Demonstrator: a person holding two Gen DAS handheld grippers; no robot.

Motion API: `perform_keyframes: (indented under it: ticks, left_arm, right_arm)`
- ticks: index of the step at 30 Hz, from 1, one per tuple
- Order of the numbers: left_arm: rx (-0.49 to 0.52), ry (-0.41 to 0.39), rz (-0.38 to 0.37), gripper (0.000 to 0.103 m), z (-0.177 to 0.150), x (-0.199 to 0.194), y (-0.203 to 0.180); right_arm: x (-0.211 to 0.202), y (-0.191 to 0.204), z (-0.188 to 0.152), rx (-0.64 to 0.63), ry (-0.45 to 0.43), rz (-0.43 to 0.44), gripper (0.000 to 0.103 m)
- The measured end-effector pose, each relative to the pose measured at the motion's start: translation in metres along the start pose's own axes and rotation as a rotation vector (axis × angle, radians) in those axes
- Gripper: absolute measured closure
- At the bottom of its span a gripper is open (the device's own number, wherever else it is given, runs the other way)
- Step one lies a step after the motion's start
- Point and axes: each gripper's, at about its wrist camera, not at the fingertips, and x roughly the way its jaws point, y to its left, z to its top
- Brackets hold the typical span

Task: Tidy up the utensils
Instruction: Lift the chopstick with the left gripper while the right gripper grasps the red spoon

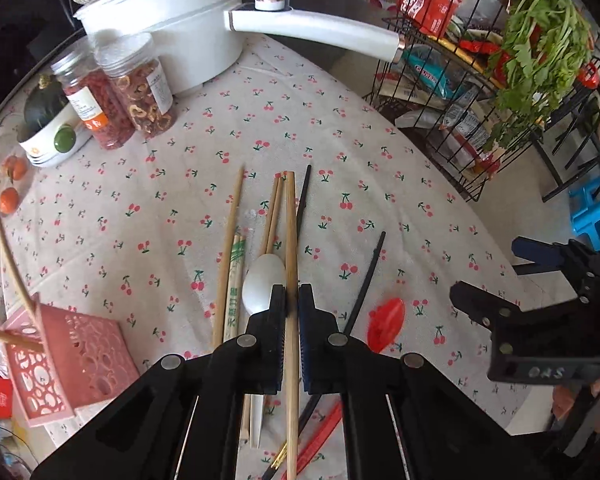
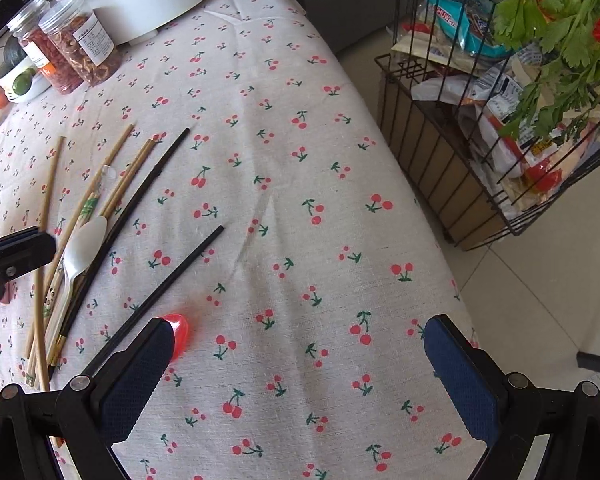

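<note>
Left claw point(image 1: 293, 300) is pinched closed on one long pale bamboo chopstick point(image 1: 290, 240), the stick running straight up between the pads, gripped a little below its middle, its far end reaching out over the loose heap of utensils point(image 2: 80, 232) on the cherry-print cloth of the worktop point(image 2: 300, 160). Judged light, stiff and smooth; a thin round stick like this could swivel or slip in the pads if held near one end, so the near-middle hold looks sound. Beside it in the heap: more bamboo chopsticks, a paper-sleeved pair, a white plastic spoon point(image 1: 264, 280), and black chopsticks point(image 2: 156, 288), one lying apart toward a small red plastic spoon point(image 1: 386, 322). The spoons look light and slick, best taken by the handle. Right claw point(image 2: 298, 364) hangs wide open over bare cloth, holding nothing, its left pad just over the red spoon. Containers: a pink perforated plastic basket point(image 1: 92, 356) at the near left, a couple of sticks resting at its edge, inside not readable; two clear lidded jars of dried red and tan fruit point(image 1: 136, 92); a white lidded pot with long handle point(image 1: 172, 20); a black wire rack point(image 2: 480, 184) off the worktop, stuffed with packets and leafy greens.
</note>
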Motion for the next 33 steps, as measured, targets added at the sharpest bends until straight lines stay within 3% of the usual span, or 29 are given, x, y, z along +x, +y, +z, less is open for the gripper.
perform_keyframes:
  ticks: [9, 12, 16, 26, 29, 33]
  left_arm:
    - [-0.037, -0.108, -0.007, 0.098, -0.061, -0.083, 0.034]
    - [-0.067, -0.157, -0.015, 0.098, -0.084, -0.101, 0.048]
    - [-0.114, -0.245, -0.028, 0.097, -0.112, -0.116, 0.062]
    - [-0.173, -0.252, -0.069, 0.097, -0.124, -0.126, 0.091]
    - [-0.189, -0.25, -0.07, 0.097, -0.127, -0.127, 0.096]
    - [-0.197, -0.251, -0.06, 0.097, -0.128, -0.127, 0.098]
  right_arm:
    - [0.016, 0.026, 0.0, 0.016, 0.063, 0.074, 0.001]
    - [0.027, 0.034, -0.002, 0.0, 0.1, 0.125, 0.006]
    - [0.04, 0.035, -0.005, -0.006, 0.127, 0.171, 0.028]
    - [0.047, 0.033, -0.002, 0.011, 0.078, 0.268, 0.058]
    - [0.049, 0.037, -0.002, 0.006, 0.081, 0.298, 0.071]
    - [0.053, 0.044, -0.003, -0.011, 0.093, 0.321, 0.096]
